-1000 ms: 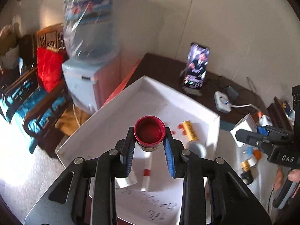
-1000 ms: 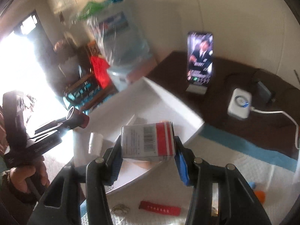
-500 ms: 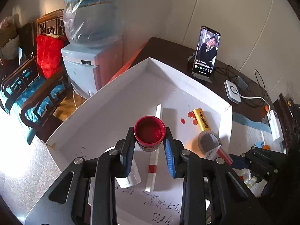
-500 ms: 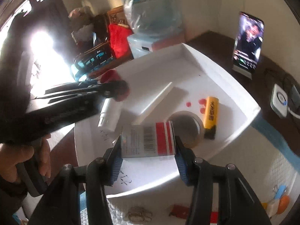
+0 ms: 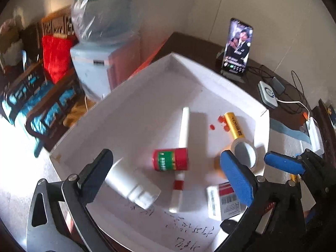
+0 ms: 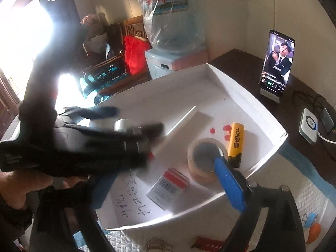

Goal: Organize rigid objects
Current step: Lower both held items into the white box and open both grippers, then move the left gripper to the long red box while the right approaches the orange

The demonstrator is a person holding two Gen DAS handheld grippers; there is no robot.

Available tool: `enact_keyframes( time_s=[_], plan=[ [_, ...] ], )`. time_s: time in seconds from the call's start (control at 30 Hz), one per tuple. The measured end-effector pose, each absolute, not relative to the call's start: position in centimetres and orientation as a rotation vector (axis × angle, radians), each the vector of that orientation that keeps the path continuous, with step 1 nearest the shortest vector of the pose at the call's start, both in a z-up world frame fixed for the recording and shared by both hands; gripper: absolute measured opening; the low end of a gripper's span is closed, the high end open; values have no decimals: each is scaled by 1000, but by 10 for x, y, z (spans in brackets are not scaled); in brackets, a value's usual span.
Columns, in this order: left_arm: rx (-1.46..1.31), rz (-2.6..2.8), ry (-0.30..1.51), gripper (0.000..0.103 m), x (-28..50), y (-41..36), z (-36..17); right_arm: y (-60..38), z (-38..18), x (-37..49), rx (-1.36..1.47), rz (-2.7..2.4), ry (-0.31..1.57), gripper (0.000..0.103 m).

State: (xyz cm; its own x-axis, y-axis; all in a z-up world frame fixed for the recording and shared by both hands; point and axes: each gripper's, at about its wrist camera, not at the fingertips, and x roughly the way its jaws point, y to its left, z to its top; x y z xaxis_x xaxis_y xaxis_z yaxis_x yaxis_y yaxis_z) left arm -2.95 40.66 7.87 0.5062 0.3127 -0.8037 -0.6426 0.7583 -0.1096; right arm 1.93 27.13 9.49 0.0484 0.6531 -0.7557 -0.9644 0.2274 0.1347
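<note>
Six items — white tray [image 5: 210, 77]

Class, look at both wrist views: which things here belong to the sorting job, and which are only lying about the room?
Part of the job:
white tray
red-capped bottle
white bottle
yellow highlighter
tape roll
red-and-white box
long white stick

Just lying about:
phone on its stand
water dispenser
white charger
red cushion
</note>
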Motion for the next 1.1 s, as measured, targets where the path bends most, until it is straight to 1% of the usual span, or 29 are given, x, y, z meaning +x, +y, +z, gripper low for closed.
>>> enact_keyframes(
  time_s=[0.03, 0.3, 0.43, 0.57, 0.73, 0.9, 1.1],
  plan=[
    [-404, 604, 850, 103, -29, 404, 82, 270, 96, 19, -472, 1301, 812, 103],
    [-398, 630, 800, 103, -32, 400, 92, 255, 93, 22, -455, 1265, 816, 103],
    [-415, 632, 762, 103, -41, 398, 103, 241, 100, 27, -427, 1258, 800, 103],
    [-420, 601, 704, 103, -51, 392, 120, 209, 121, 53, -312, 1208, 773, 103],
    [-400, 492, 661, 103, -47, 369, 132, 144, 151, 117, -88, 1026, 728, 103],
    [-347, 343, 702, 103, -26, 332, 129, 87, 156, 149, -47, 887, 688, 103],
    [-302, 94, 836, 103, 4, 269, 99, 35, 121, 157, -66, 766, 750, 103]
  ],
)
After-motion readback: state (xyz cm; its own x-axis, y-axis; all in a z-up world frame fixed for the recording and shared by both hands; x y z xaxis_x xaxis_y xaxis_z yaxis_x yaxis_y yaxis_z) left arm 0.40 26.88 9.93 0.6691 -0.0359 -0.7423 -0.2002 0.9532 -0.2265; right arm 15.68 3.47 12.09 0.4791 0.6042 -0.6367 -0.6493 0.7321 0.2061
